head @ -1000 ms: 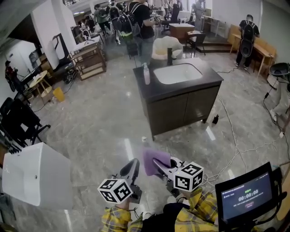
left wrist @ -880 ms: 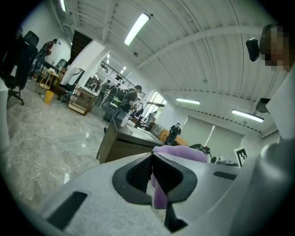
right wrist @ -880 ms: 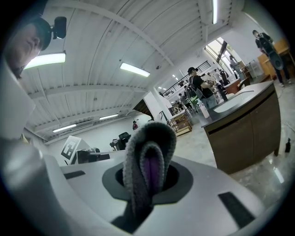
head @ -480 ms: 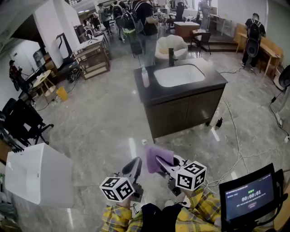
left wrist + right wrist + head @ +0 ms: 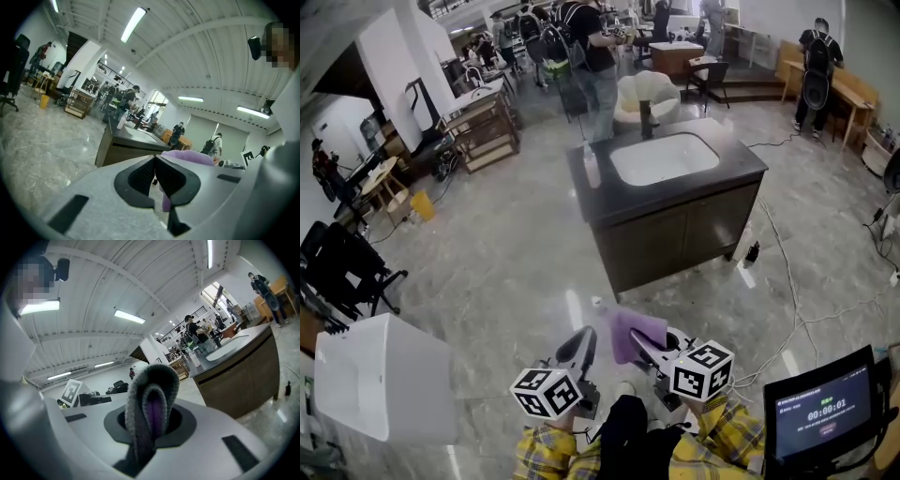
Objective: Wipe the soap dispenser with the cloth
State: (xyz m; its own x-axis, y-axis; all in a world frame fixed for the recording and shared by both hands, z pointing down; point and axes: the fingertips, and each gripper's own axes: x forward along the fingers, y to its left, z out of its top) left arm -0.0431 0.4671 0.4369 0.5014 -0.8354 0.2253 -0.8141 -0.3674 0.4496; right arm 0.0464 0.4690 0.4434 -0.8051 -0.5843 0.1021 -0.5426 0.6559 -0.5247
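Currently, head view. Grey polished floor (image 5: pixel 506 253) across most of the frame. Dark cabinet (image 5: pixel 675 234) at upper centre, topped by a black tabletop (image 5: pixel 741 167) with a white sink (image 5: pixel 666 159) set into it. White box (image 5: pixel 380 380) at lower left. Monitor (image 5: pixel 820 412) at lower right. People with backpacks (image 5: pixel 591 47) along the top edge, beyond the cabinet.

Left tool (image 5: pixel 584 336) at bottom centre: pads pressed together, nothing between them in the left gripper view. Right tool (image 5: pixel 639 339) just beside it, toward the right: clamped on the purple cloth (image 5: pixel 628 328). In the right gripper view, a fold of cloth bulging out past the pads, grey outside, purple inside.

Dark faucet (image 5: pixel 645 117) at the sink's far edge. Soap dispenser (image 5: pixel 592 167) upright at the left end of the tabletop, just left of the sink, well apart from both tools and the cloth.
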